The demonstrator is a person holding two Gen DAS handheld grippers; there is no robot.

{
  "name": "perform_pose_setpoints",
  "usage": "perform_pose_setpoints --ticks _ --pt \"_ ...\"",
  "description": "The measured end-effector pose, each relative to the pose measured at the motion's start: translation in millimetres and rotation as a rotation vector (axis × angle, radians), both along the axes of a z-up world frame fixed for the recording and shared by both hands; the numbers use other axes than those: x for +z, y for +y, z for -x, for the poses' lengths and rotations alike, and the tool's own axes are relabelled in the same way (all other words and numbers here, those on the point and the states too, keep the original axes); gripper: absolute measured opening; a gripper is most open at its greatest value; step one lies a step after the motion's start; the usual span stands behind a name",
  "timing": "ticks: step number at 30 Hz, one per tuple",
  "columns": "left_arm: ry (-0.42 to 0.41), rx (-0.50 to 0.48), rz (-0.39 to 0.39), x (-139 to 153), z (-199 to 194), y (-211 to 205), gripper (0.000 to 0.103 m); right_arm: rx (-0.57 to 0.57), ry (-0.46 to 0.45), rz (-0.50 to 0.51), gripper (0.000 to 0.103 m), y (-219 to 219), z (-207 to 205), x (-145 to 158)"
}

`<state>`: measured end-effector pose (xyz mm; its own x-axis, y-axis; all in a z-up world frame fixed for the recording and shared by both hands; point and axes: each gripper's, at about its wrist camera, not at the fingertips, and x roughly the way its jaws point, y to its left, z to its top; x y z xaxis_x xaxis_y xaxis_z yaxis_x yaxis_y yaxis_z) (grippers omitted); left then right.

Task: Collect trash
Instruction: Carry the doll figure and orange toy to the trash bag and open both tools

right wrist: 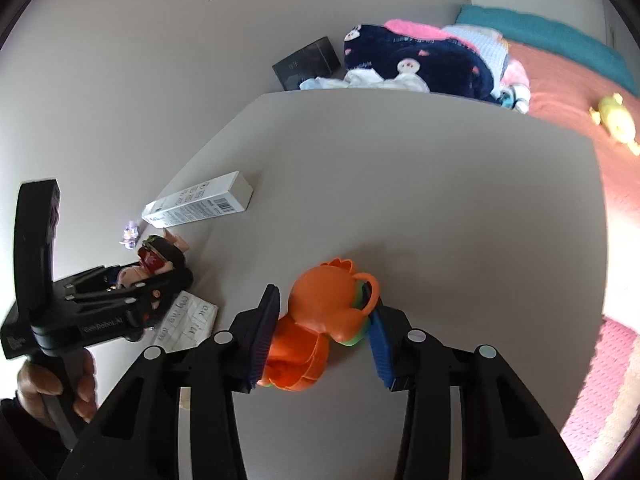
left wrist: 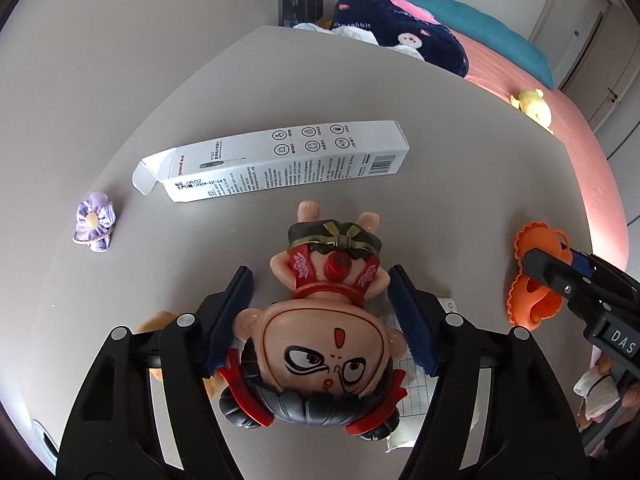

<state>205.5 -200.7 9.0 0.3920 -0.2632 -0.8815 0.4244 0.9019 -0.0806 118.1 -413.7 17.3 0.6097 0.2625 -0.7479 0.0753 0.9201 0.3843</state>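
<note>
Your left gripper (left wrist: 320, 300) has its jaws spread wide to either side of a cartoon figurine (left wrist: 324, 320) lying on its back on the grey table (left wrist: 460, 168); neither blue pad (left wrist: 236, 312) visibly presses the head. Your right gripper (right wrist: 320, 332) straddles an orange plastic toy (right wrist: 320, 316); the left pad (right wrist: 266, 332) meets its side, but whether the right one touches cannot be told. The trash: a white carton (left wrist: 276, 160) with its end flap open lies flat beyond the figurine's feet, apart from both grippers. A printed paper slip (right wrist: 188, 320) lies partly under the left gripper. A purple fabric flower (left wrist: 95, 222) sits near the table's left edge, beside the carton's open end
</note>
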Motion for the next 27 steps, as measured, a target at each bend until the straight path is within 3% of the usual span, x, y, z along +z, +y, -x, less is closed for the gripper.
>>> perform_pose_setpoints --ticks 9,27 --pt "-0.010 0.035 0.070 16.2 4.5 7.0 0.061 0.006 -0.037 0.008 0.044 -6.1 4.3 19.0" --pt "-0.127 0.028 0.142 90.7 32.4 -18.8 0.059 0.001 -0.172 0.029 0.044 -39.2 44.9 87.3"
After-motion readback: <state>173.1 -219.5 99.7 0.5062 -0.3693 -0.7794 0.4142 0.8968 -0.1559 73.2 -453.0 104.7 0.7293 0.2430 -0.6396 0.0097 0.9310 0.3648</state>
